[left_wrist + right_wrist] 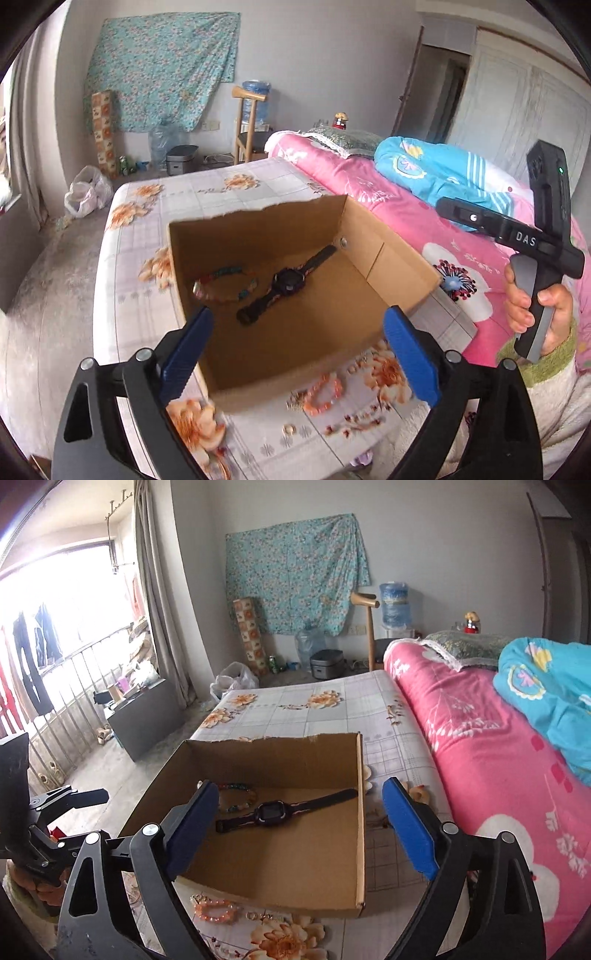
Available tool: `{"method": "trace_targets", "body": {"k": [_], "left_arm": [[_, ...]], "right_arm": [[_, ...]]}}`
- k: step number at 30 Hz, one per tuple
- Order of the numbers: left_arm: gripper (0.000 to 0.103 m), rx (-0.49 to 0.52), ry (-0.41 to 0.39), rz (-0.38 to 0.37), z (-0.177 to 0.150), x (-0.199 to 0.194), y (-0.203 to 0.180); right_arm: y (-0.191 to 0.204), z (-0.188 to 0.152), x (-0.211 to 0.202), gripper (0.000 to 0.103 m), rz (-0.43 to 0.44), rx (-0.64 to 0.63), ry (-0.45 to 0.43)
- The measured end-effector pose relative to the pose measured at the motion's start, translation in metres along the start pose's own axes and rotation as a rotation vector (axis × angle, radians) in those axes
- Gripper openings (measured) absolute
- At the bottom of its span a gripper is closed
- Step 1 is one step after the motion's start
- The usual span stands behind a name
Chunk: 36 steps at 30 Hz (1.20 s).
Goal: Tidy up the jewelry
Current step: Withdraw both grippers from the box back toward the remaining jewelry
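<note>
At the bottom of the left wrist view, the left gripper [297, 354] stands wide apart with nothing between its ribbed blue pads [183, 356], which sit on black plastic arms. The right gripper [297, 829] fills the bottom of its own view in the same way, spread and empty, blue pads [410, 829] smooth and slab-shaped. In the left view the right hand [535, 306] wraps the grey-and-black handle of that tool at the right edge, a green-trimmed fleecy sleeve [535, 363] below it.

Just in front of the box, low in both views, a coral-pink beaded bracelet [216, 910] lies on the bedsheet [295, 712], a smooth cloth printed with pale checks and orange flowers. Beside it are small metal bits, among them a ring [252, 916] and a little coiled spring [275, 919].

The cardboard box [391, 258] is open-topped, plain brown corrugated board with a ragged torn far edge. In it, at mid-frame, a black watch [271, 812] lies flat, with a square dark face and a long strap, pinkish along part of it. Touching or just beside it on the left lies a second bracelet [225, 286] of mixed teal, pink and amber beads, looped in an oval.

To the right, a pink floral quilt [480, 720] is heaped along the bed, with a blue patterned blanket [546, 686] on it. At the far wall hangs a teal flowered cloth [295, 579].
</note>
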<state>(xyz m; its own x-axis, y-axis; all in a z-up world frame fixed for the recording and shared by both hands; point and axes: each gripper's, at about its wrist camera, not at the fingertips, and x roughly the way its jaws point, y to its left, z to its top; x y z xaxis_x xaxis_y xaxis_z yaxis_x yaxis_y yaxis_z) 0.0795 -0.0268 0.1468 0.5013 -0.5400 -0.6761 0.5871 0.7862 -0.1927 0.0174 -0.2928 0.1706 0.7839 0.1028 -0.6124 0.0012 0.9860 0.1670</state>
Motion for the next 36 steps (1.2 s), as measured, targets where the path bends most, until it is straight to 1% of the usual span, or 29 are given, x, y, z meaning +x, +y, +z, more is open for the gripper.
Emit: {"method": "trace_targets", "body": {"k": [2,4,8,10,12,15,18,20,23,28,32,36], "left_arm": [[0.094,-0.023,0.01,0.003,-0.02,-0.003,-0.001],[0.096,-0.036,0.028,0.019,-0.04,-0.005,-0.004],[0.097,-0.062,0.137,0.12,-0.083,0.017,-0.004],[0.097,-0.08,0.183,0.152,-0.099,0.03,-0.002],[0.097,-0.096,0.221,0.169,-0.111,0.044,0.001],[0.097,-0.091,0.252,0.201,-0.121,0.061,0.003],[0.097,-0.075,0.287,0.231,-0.127,0.075,0.005],[0.097,-0.068,0.304,0.238,-0.129,0.082,0.005],[0.097,-0.021,0.298,0.272,-0.13,0.085,0.0],[0.098,-0.02,0.287,0.267,-0.129,0.087,-0.003],[0.098,-0.021,0.287,0.279,-0.13,0.085,-0.003],[0.098,-0.024,0.312,0.28,-0.131,0.088,-0.003]], "right_arm": [[0.003,-0.015,-0.009,0.094,-0.032,0.009,-0.006],[0.004,-0.033,-0.013,0.095,-0.076,0.018,0.003],[0.005,-0.072,-0.005,0.095,-0.157,0.038,0.086],[0.006,-0.09,0.001,0.095,-0.185,0.042,0.136],[0.008,-0.108,0.005,0.095,-0.206,0.047,0.181],[0.01,-0.132,0.016,0.095,-0.242,0.059,0.245],[0.016,-0.148,0.017,0.095,-0.272,0.054,0.273],[0.02,-0.153,0.018,0.095,-0.279,0.045,0.276],[0.025,-0.155,0.02,0.095,-0.302,0.005,0.269],[0.027,-0.152,0.019,0.095,-0.365,-0.036,0.223],[0.026,-0.149,0.015,0.095,-0.368,-0.036,0.183],[0.025,-0.148,0.015,0.095,-0.359,-0.041,0.158]]}}
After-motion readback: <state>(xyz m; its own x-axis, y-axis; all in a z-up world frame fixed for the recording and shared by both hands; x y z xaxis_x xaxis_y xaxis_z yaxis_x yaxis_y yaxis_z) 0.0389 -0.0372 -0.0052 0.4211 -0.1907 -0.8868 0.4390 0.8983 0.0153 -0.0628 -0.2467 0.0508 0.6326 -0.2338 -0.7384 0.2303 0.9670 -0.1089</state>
